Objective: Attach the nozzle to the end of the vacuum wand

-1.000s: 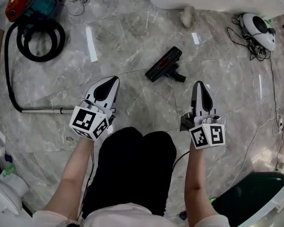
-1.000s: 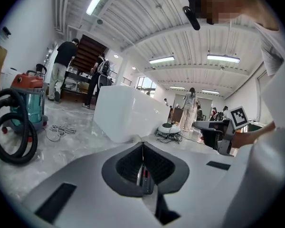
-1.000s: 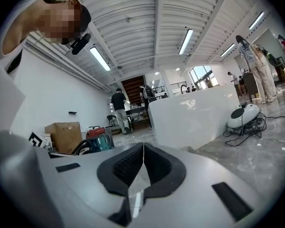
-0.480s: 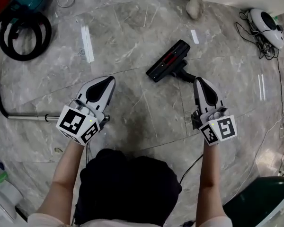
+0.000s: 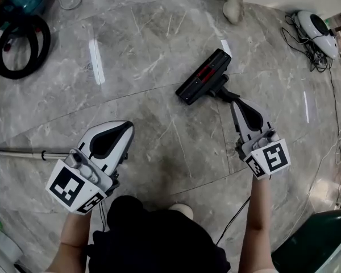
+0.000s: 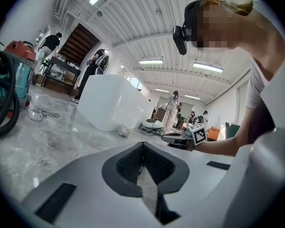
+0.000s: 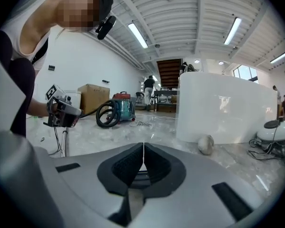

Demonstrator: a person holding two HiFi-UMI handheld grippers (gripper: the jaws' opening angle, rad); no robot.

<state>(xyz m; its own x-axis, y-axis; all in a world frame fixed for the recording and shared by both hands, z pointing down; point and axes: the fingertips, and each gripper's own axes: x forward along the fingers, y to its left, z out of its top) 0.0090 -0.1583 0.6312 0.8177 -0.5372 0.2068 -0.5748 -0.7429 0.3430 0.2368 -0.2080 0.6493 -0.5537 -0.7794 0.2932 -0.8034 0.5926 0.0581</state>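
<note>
The black floor nozzle [image 5: 206,77] lies on the marble floor ahead, its neck pointing toward me. My right gripper [image 5: 237,102] is shut and empty, its tip just at the nozzle's neck; I cannot tell whether it touches. The metal vacuum wand [image 5: 24,154] lies on the floor at the left, its near end hidden behind my left gripper [image 5: 125,128], which is shut and empty. In the left gripper view the jaws [image 6: 142,148] meet with nothing between them. The right gripper view shows closed jaws [image 7: 143,151] too, with a dark edge of the nozzle just below them.
The vacuum's black hose [image 5: 17,41] and teal canister [image 7: 122,107] sit at the far left. A big white block [image 7: 223,109] with a pale stone [image 5: 233,7] beside it stands ahead. A white appliance with cords [image 5: 314,28] lies at the right. A green bin [image 5: 318,243] is near right.
Both grippers have sunk toward the floor. The right one has gone forward to the nozzle's neck; the left has dropped near the wand's end. My head has leaned forward.
</note>
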